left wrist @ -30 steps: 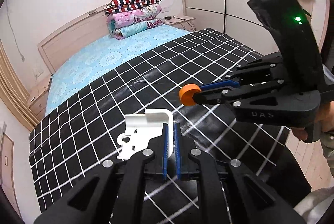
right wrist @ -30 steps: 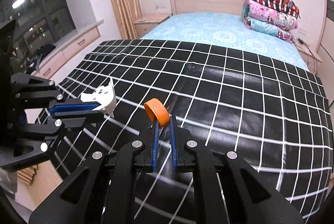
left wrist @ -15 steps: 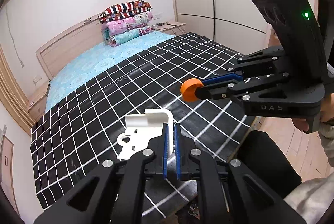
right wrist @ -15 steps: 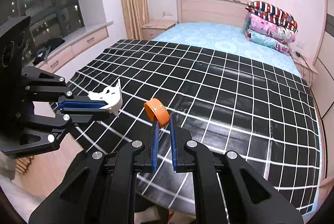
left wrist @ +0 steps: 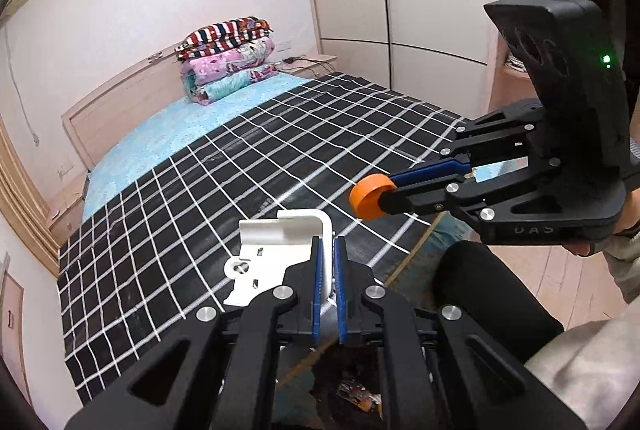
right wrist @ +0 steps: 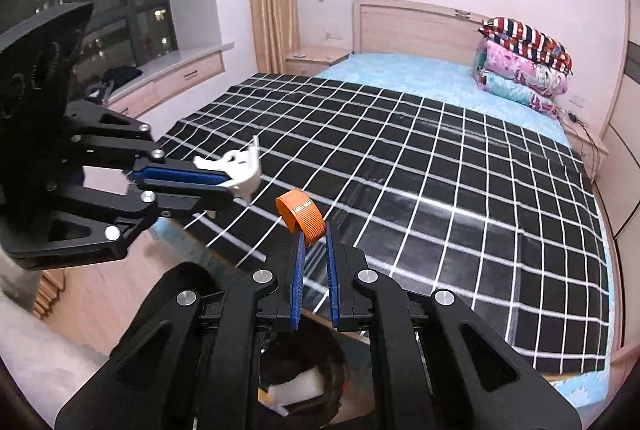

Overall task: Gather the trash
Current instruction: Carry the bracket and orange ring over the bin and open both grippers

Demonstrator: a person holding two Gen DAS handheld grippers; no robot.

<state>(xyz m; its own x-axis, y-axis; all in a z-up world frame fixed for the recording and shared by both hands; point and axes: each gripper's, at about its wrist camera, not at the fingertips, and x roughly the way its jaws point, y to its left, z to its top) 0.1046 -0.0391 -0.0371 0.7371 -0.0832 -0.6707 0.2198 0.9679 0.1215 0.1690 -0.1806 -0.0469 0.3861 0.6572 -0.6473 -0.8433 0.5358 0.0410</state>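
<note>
My left gripper (left wrist: 327,244) is shut on a white plastic bracket (left wrist: 276,254), which also shows in the right wrist view as the white plastic bracket (right wrist: 240,169). An orange bottle cap (right wrist: 302,216) is pinched by its rim in my right gripper (right wrist: 314,234); from the left wrist view the orange cap (left wrist: 370,195) sticks out of the right gripper (left wrist: 390,191). Both grippers hang past the foot of the bed, above a dark trash bin (right wrist: 304,378) with scraps inside, seen under the fingers in both views as the bin (left wrist: 352,386).
The bed carries a black white-checked cover (left wrist: 240,189) and a blue sheet (right wrist: 420,77). Folded quilts (left wrist: 228,57) are stacked at the headboard. A wardrobe (left wrist: 400,9) stands to the right, and a window seat with drawers (right wrist: 172,77) to the left. A person's dark knee (left wrist: 492,294) is close below.
Both grippers have drawn back from over the bed to beyond its foot edge, each still holding its item. The floor and the bin have come into view beneath them.
</note>
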